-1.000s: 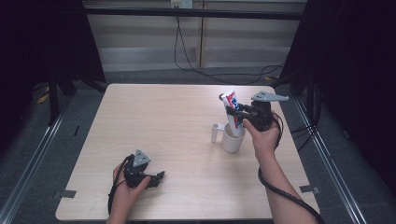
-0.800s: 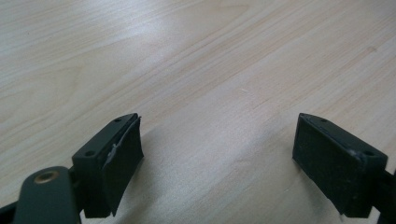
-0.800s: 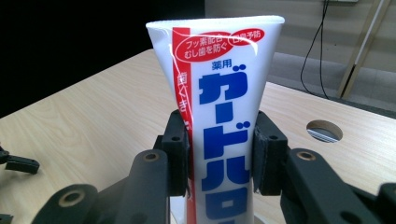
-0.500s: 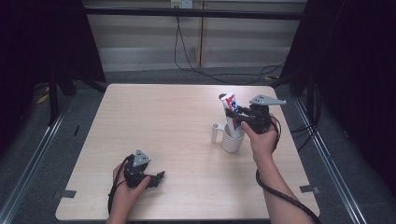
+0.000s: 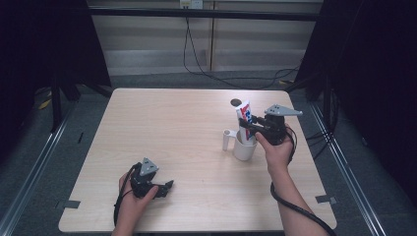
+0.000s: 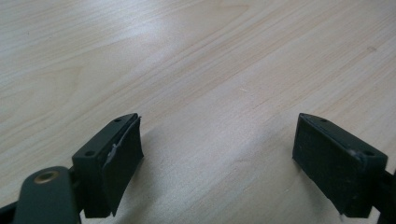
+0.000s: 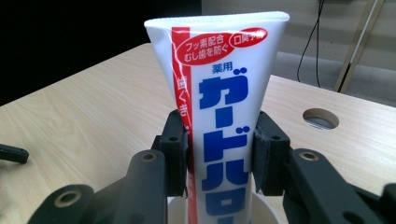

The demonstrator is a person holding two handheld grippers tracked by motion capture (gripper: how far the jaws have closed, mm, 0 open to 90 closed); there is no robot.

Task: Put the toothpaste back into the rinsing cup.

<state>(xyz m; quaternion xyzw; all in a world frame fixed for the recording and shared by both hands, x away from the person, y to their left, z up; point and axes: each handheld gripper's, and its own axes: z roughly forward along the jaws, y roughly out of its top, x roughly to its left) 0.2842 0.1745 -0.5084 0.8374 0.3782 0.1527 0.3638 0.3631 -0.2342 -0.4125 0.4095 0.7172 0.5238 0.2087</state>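
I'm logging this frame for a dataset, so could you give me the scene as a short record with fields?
surface: wooden table with a round cable hole
held item: toothpaste tube, upright, lower end in the mug
container: white mug, handle toward the table's left
right gripper: shut on the tube's sides, above the mug
left gripper: open, holding nothing, low over bare wood near the front edge

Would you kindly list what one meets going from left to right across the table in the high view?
Left gripper → white mug → right gripper, shut on the toothpaste tube standing in the mug.
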